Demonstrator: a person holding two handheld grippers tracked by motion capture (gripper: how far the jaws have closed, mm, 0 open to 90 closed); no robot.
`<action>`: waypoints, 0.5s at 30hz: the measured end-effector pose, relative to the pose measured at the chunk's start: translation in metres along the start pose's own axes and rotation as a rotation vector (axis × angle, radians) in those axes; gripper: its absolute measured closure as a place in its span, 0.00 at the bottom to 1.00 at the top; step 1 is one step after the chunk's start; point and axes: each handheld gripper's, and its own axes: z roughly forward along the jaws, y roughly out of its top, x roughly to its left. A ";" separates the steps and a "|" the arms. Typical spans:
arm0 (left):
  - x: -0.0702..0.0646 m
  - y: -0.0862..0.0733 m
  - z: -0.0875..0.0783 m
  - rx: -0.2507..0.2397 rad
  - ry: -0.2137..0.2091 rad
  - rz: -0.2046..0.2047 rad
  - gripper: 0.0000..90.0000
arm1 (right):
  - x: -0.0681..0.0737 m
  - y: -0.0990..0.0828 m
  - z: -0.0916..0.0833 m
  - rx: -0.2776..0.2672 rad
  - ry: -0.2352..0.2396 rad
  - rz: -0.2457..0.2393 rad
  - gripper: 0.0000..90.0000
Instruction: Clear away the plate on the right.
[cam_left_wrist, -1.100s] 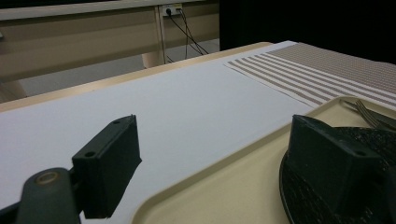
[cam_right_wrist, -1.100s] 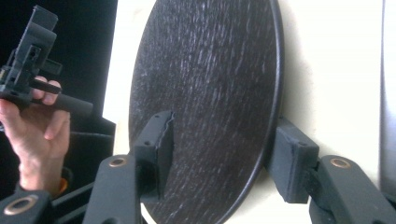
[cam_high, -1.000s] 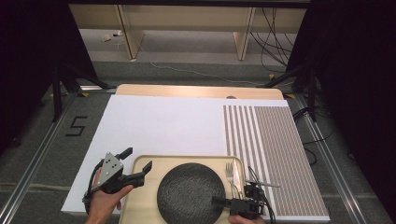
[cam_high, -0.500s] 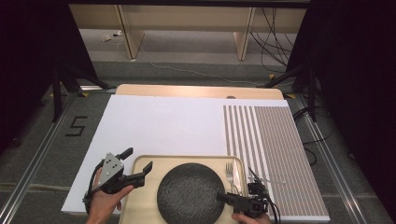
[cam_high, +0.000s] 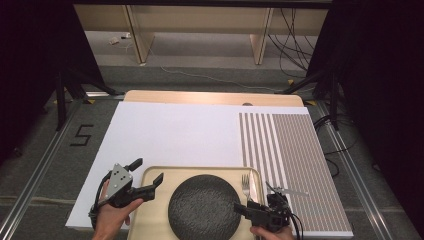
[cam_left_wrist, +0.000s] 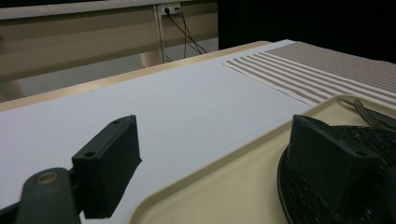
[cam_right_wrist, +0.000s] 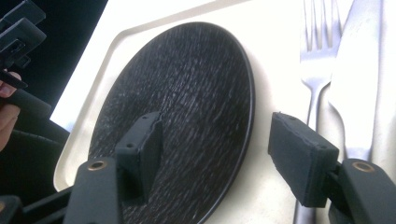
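A round black plate (cam_high: 204, 207) lies on a beige tray (cam_high: 200, 169) at the table's near edge, with a fork (cam_high: 245, 186) and a knife (cam_high: 253, 187) to its right. My left gripper (cam_high: 148, 170) is open at the tray's left rim. In the left gripper view (cam_left_wrist: 212, 135), one jaw is over the white mat (cam_left_wrist: 187, 93) and the other over the plate (cam_left_wrist: 373, 135). My right gripper (cam_high: 242, 207) points left at the plate's right edge. Its jaws (cam_right_wrist: 217, 126) have just been opening. The plate's (cam_right_wrist: 187, 79) rim lies between them, and they do not press on it. The fork (cam_right_wrist: 320, 51) and knife (cam_right_wrist: 359, 70) lie just beyond.
A white mat (cam_high: 175, 130) covers most of the wooden table, and a striped placemat (cam_high: 290, 155) lies on its right side. Dark floor with cables surrounds the table. A wooden shelf unit (cam_high: 200, 30) stands beyond the far edge.
The right gripper's jaws have spread wider at the plate's right edge, and the gripper has shifted only slightly. The left gripper has stayed put.
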 end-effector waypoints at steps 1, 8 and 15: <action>0.000 0.000 0.000 0.000 0.001 -0.001 0.19 | 0.000 0.001 -0.001 -0.006 -0.003 -0.005 0.40; 0.000 0.000 0.000 0.002 0.001 0.000 0.19 | 0.001 0.005 -0.006 -0.046 -0.021 -0.054 0.37; 0.000 0.000 0.000 0.006 0.000 -0.002 0.19 | 0.002 0.009 -0.012 -0.094 -0.034 -0.097 0.36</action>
